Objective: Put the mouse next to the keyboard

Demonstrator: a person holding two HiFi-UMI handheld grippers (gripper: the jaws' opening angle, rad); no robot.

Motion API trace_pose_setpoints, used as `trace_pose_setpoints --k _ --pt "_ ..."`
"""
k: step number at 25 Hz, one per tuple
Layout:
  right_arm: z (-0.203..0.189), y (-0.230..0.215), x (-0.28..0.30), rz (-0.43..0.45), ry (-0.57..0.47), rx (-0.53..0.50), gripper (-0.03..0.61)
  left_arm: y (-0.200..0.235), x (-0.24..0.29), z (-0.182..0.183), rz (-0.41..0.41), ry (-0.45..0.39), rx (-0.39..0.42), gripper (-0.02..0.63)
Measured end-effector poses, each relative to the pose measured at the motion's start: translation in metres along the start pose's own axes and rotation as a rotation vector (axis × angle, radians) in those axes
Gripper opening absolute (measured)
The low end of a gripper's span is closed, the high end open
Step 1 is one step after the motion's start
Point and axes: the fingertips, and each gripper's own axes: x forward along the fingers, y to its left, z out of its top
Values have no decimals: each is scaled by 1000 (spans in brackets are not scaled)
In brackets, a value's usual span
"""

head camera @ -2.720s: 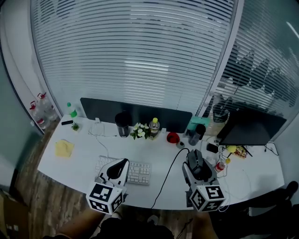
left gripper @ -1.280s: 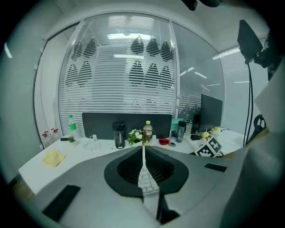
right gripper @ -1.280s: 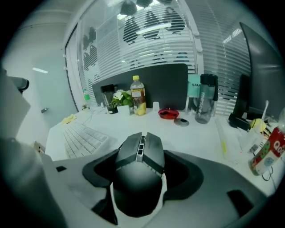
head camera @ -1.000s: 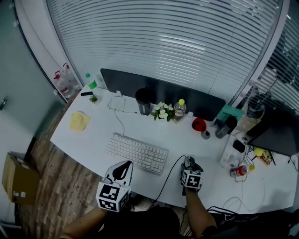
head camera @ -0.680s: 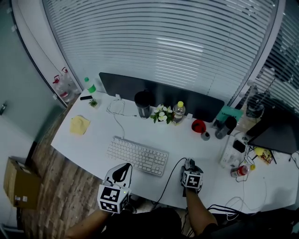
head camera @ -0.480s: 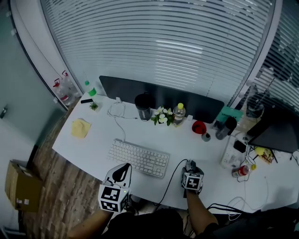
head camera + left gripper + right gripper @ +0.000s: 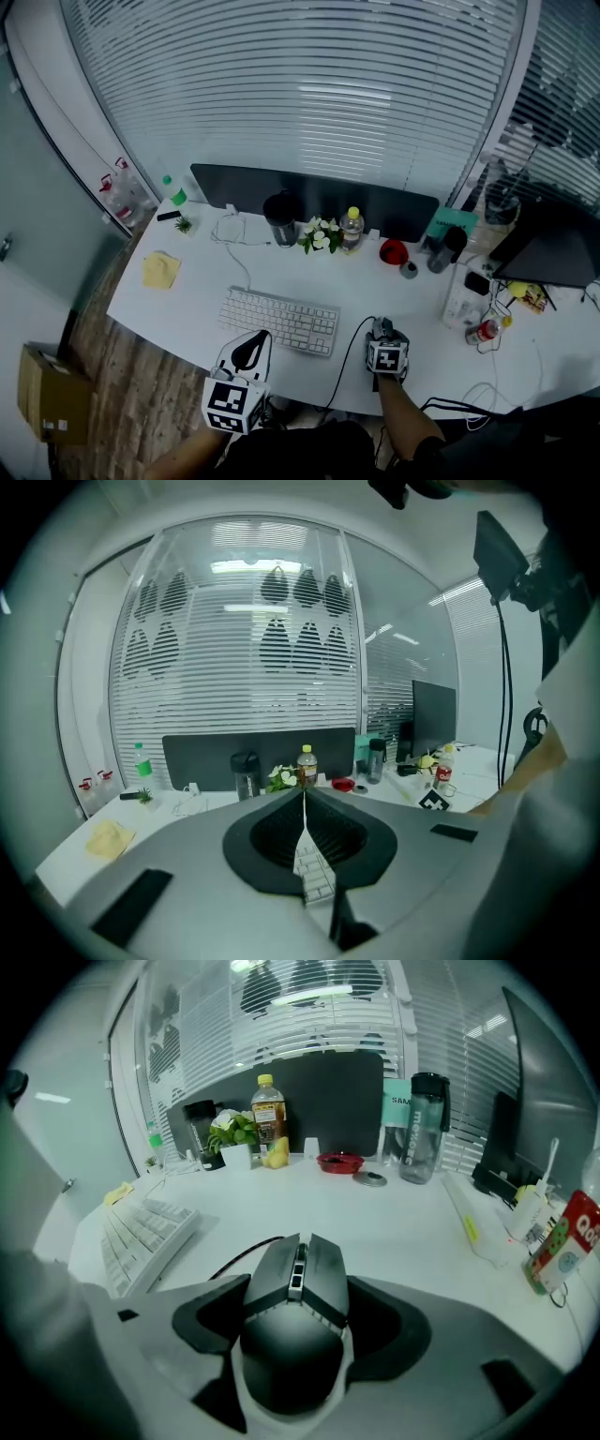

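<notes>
Down from its earlier raised position, the right hand-held gripper (image 7: 381, 329) pinches the mouse (image 7: 298, 1283) between wide-set jaws on the counter (image 7: 178, 302), just right of the keyboard (image 7: 279, 321). Left hand-held gripper (image 7: 249, 343) hovers, jaws pressed together.

The left gripper (image 7: 251, 337) and the right gripper (image 7: 380, 327) both have a smooth grey shell. Each one carries a white cube (image 7: 230, 410) with black square markers on its faces. Inside, the jaws are lined with black ridged pads (image 7: 272, 841). Small black rectangles (image 7: 131, 907) are set into the grey shell. The person wears dark clothing (image 7: 300, 455).
</notes>
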Motion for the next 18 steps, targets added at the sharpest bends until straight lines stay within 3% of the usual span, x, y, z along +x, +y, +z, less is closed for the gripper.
trace_pose_setpoints --k 3,5,7,13,18 --pt "1 1 -2 10 19 2 315 0 -4 6 -12 -4 4 29" --pt "5 3 -5 33 25 4 367 0 -7 12 -21 -12 11 29" --pt "13 4 -12 47 8 11 376 1 -8 18 -31 -24 23 29" --pt "58 7 -57 66 -128 -14 367 3 -3 30 -50 -46 10 29" --pt "100 20 -112 108 -238 23 357 -6 -2 41 -176 -61 1 28"
